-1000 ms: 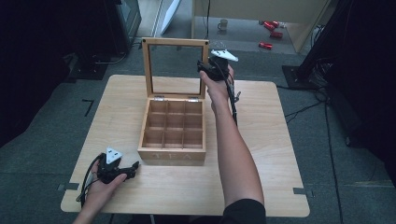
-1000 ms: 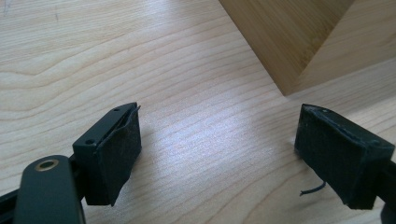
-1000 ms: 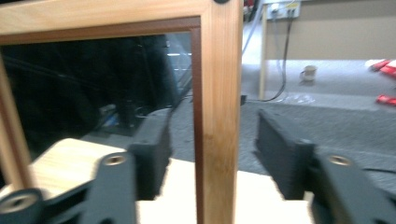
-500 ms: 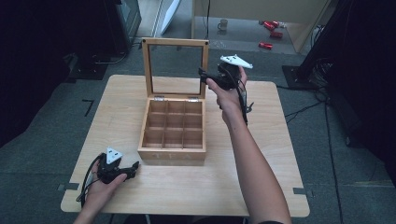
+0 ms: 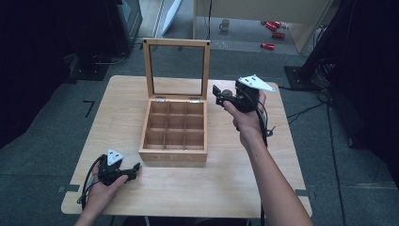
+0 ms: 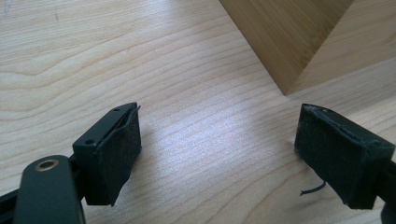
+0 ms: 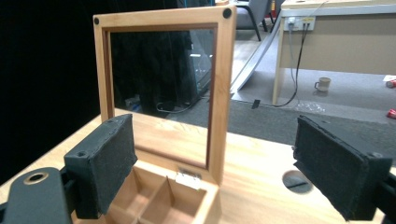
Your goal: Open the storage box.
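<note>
— Wooden compartment box sits mid-table, its glass-paned lid upright. Why is the right gripper raised just right of that lid?

— Probably lined up to swing it; jaws spread, empty. Left gripper, likewise spread, rests off the box's front-left corner.

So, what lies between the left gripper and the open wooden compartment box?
Only bare wooden table. In the left gripper view, tabletop separates the left gripper from the wooden compartment box.
</note>
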